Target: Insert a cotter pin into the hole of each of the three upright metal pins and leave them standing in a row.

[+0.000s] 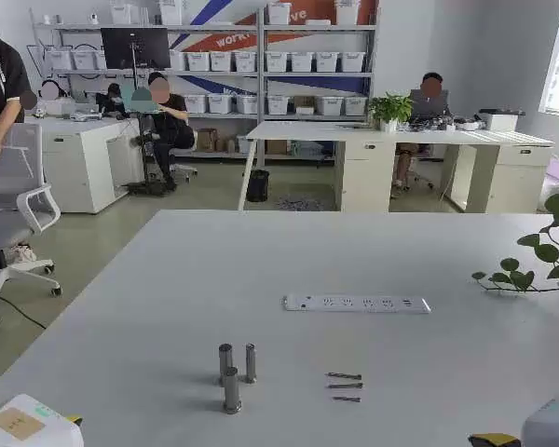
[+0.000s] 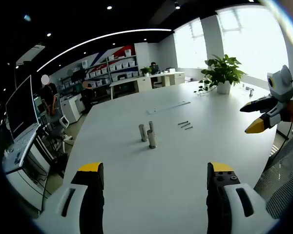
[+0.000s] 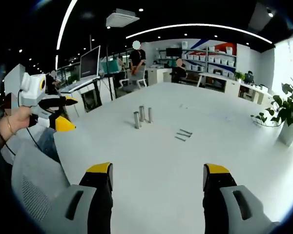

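Your left gripper (image 2: 156, 168) and right gripper (image 3: 158, 168) both have their jaws spread wide and hold nothing. The three metal pins (image 1: 232, 389) stand upright in a cluster on the table (image 1: 168, 279). The three cotter pins (image 1: 345, 386) lie loose nearby, not inserted.

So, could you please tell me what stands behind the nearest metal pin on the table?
Behind the nearest metal pin stand a second pin and a third pin, close together; the nearest pin's top covers the second's foot. Farther back lies a white power strip.
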Demonstrator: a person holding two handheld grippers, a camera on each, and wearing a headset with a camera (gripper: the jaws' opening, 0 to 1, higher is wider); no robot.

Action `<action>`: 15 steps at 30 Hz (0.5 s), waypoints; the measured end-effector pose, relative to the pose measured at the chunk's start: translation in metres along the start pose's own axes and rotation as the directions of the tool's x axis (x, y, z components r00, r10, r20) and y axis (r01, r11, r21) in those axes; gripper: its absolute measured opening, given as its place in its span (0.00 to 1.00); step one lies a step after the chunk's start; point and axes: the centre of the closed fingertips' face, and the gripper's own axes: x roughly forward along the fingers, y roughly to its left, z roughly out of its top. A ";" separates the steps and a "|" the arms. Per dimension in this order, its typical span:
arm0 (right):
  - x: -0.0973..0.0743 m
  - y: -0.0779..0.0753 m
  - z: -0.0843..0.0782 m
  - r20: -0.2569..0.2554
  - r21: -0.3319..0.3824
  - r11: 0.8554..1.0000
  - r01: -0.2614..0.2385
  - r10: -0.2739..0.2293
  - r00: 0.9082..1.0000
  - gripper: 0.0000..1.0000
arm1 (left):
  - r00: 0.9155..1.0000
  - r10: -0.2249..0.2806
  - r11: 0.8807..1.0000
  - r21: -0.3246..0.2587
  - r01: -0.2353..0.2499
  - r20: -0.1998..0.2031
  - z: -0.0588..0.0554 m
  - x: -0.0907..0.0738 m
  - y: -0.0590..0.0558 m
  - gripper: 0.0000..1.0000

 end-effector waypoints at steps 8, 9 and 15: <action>-0.003 0.002 0.004 0.011 -0.011 1.000 0.005 -0.005 1.000 0.72 | 1.000 -0.010 1.000 -0.009 0.010 0.003 -0.001 -0.005 0.001 0.88; -0.003 0.002 0.004 0.011 -0.010 1.000 0.007 -0.006 1.000 0.72 | 1.000 -0.011 1.000 -0.010 0.011 0.005 -0.001 -0.005 0.001 0.88; -0.009 0.002 0.006 0.025 0.024 1.000 0.003 -0.003 1.000 0.71 | 1.000 -0.017 1.000 -0.018 0.017 0.021 0.000 -0.010 0.000 0.89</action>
